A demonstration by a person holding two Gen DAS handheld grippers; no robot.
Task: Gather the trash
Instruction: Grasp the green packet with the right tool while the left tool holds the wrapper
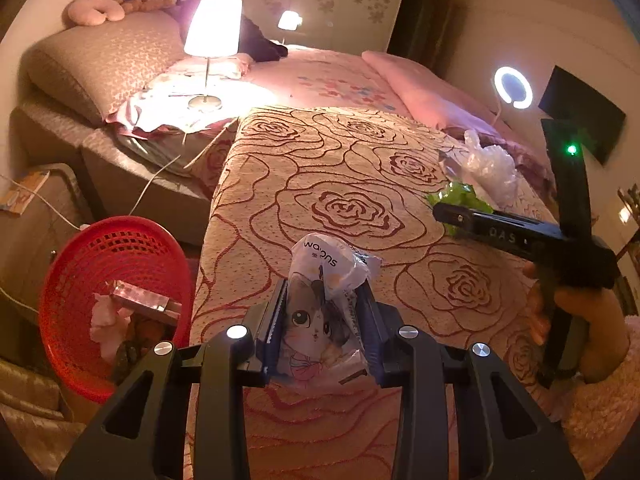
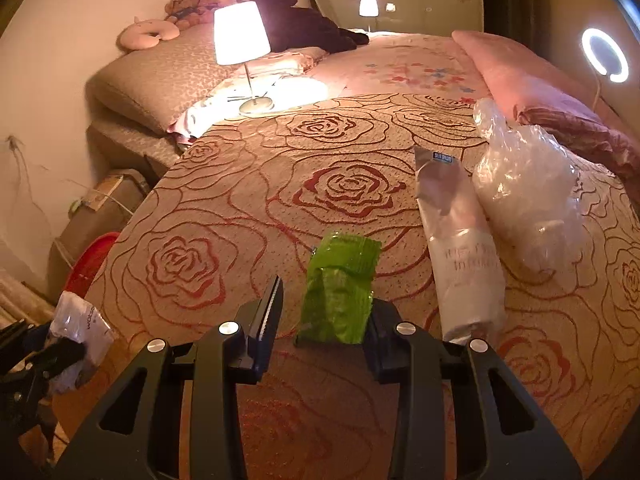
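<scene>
Left gripper is clenched on a white cat-print wrapper, held above the rose-patterned bedspread. Right gripper straddles a green wrapper lying on the bedspread; its right pad appears to touch it, the left pad stands clear, so no grip yet. Beyond lie a white pouch and crumpled clear plastic. A red basket holding scraps sits beside the bed.

Both wrist cameras look steeply down along their fingers, close over the rose-patterned bedspread; both views share the lamp
</scene>
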